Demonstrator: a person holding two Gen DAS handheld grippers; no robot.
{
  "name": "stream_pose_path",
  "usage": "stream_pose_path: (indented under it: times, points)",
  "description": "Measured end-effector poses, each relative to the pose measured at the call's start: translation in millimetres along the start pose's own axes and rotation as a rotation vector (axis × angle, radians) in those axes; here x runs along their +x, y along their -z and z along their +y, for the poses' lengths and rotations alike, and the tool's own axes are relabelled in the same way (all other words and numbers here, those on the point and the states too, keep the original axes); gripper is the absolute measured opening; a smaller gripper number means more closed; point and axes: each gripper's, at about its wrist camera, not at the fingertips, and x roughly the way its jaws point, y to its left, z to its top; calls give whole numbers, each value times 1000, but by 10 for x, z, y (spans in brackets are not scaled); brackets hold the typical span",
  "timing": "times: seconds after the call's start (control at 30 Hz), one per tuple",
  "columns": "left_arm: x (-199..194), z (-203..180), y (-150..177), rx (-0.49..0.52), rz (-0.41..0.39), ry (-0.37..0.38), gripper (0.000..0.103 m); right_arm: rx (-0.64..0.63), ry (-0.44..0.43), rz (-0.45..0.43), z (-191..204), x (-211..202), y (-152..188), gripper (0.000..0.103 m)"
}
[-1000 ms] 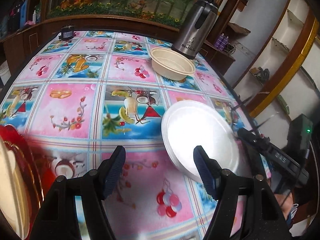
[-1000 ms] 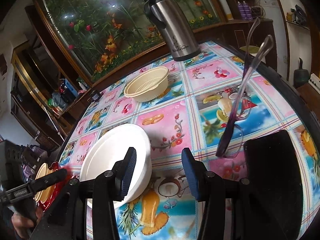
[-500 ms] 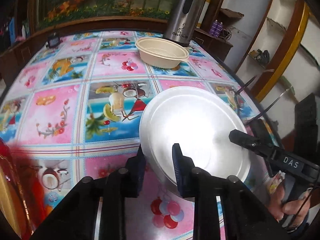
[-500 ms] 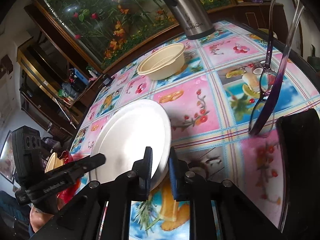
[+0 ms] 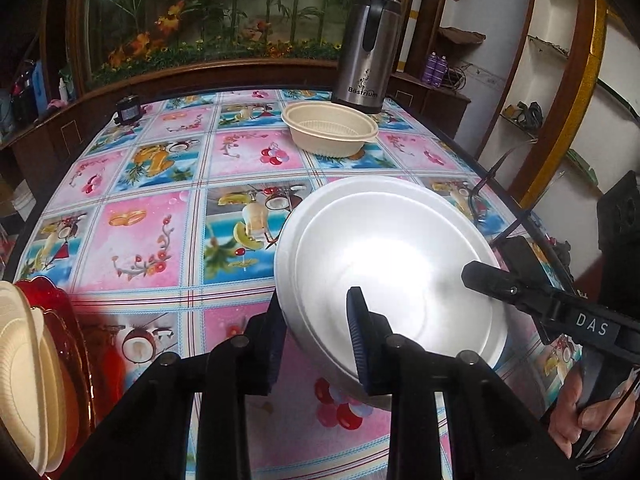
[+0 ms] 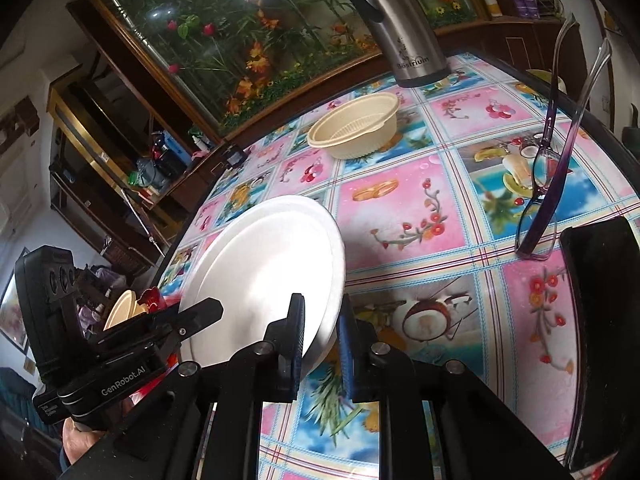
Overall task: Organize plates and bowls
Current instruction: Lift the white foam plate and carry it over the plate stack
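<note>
A white plate [image 5: 392,264] is held tilted above the patterned tablecloth; it also shows in the right wrist view [image 6: 264,268]. My left gripper [image 5: 316,332] is shut on its near-left rim. My right gripper [image 6: 320,344] is shut on its opposite rim and appears in the left wrist view [image 5: 520,292]. A beige bowl [image 5: 330,130] sits at the far side of the table, also in the right wrist view [image 6: 356,132]. A red plate [image 5: 80,340] with cream plates [image 5: 28,372] stands at the left edge.
A steel thermos [image 5: 366,52] stands behind the bowl. Purple glasses [image 6: 548,168] and a black phone [image 6: 600,320] lie at the right of the table. A small black device [image 5: 128,106] sits at the far left edge.
Both grippers closed onto opposite rims of the white plate and lifted it off the table into a tilt.
</note>
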Motion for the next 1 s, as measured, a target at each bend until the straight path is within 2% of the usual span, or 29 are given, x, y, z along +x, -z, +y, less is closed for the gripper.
stream_pose_path:
  times: [0.43, 1.0]
  points:
    - [-190, 45, 55, 15, -52, -38, 27, -38, 4, -8, 193, -33, 47, 17]
    - [-331, 177, 95, -1, -92, -44, 27, -71, 6, -3, 373, 24, 54, 17]
